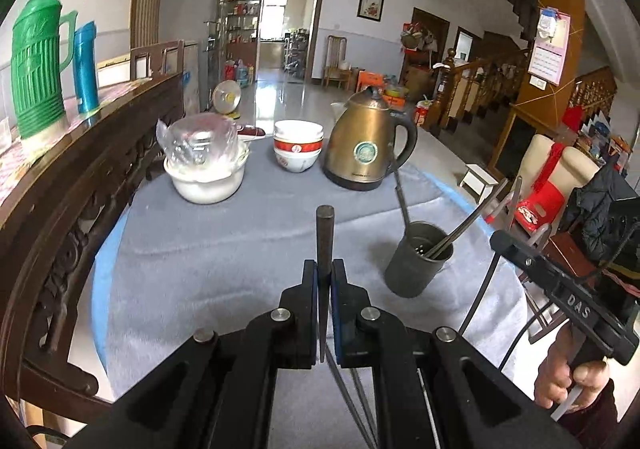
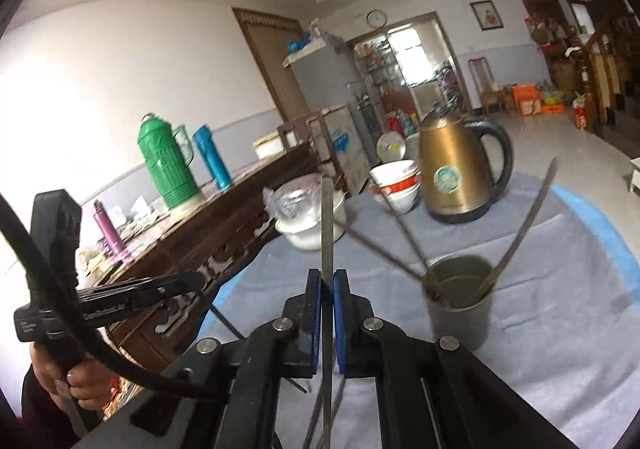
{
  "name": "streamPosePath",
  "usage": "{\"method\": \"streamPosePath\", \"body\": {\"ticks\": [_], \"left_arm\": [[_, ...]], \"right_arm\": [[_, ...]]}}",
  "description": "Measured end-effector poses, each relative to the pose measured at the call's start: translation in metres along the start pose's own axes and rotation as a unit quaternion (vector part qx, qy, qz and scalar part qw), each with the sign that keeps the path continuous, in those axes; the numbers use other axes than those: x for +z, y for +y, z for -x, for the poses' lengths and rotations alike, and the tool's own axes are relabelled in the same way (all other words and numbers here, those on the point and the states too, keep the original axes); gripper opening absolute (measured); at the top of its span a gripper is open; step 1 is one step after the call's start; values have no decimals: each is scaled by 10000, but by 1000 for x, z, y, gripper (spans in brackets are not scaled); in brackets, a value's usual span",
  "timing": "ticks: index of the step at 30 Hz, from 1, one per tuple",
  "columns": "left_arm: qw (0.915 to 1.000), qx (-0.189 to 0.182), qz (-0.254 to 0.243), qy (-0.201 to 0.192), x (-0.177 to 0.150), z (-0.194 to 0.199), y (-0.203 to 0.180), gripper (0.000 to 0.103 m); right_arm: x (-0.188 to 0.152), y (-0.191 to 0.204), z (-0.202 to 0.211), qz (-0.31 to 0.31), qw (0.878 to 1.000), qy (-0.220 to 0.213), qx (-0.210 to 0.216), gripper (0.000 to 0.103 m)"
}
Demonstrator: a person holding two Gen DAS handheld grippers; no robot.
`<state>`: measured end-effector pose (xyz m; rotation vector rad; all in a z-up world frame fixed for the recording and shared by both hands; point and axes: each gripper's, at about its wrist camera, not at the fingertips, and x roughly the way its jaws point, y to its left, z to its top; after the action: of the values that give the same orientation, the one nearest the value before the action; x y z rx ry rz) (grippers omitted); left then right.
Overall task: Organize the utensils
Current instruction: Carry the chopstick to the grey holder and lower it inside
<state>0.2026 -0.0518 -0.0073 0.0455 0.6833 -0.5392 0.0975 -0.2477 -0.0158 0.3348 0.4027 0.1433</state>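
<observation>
The cup (image 1: 418,261) stands on the grey cloth (image 1: 224,249) near the kettle (image 1: 366,145), with several utensils leaning out of it. The left gripper (image 1: 325,281) is clamped on a dark utensil (image 1: 325,237) that sticks up past its pads, above the cloth. The right gripper (image 2: 327,289) pinches a flat metal utensil (image 2: 327,225) likewise, just left of the cup. A hand (image 1: 560,377) grips the right tool's handle.
</observation>
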Motion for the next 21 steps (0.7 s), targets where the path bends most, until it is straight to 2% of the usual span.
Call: {"method": "streamPosePath", "body": {"ticks": [8,21], "left_arm": [[9998,-41,-171,-93,22,5,-18,6],[9966,-555,-395,-473,68,15,-66,6]], "right_arm": [[28,-30,17,-126,9983,-394,-410,6],[72,-43,24,169,9864,-1260,-1039,6]]}}
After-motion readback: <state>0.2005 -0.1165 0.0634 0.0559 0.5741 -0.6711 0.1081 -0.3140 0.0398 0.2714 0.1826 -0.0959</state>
